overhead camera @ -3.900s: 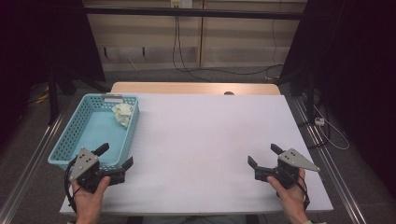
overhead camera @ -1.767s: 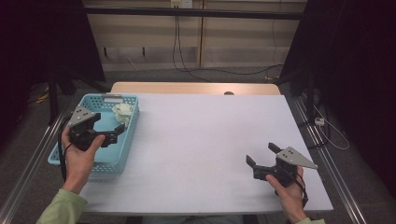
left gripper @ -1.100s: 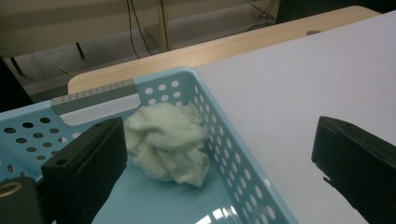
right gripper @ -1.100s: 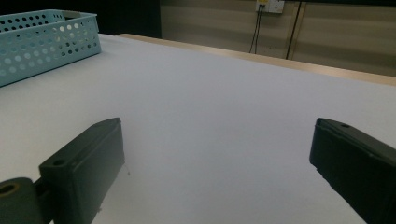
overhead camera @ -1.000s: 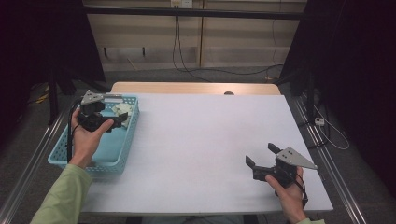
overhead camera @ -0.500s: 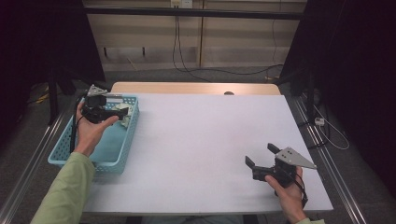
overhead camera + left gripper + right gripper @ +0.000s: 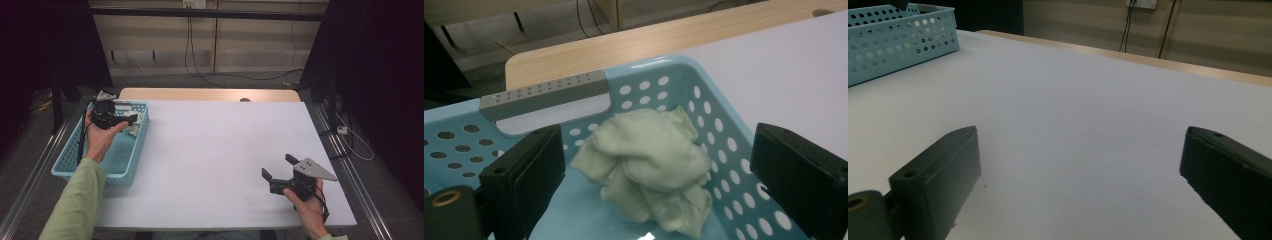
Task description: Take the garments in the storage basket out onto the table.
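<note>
My left gripper (image 7: 659,200) hangs wide open, holding nothing; the crumpled cloth (image 7: 649,167) lies straight ahead between its jaws, in the basket's (image 7: 724,145) far corner. My right gripper (image 7: 280,172), also open and empty, rests well apart on the tabletop (image 7: 225,145).

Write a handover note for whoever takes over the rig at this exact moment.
Left hand-held gripper: open, jaws either side of the crumpled pale cloth, not closed on it.
Right hand-held gripper: open, idle over the white table, near its right front.
Cloth lies in the far end of the blue basket, by the grey handle.
Done: approach. Left: probably close on the cloth and lift it out.
</note>
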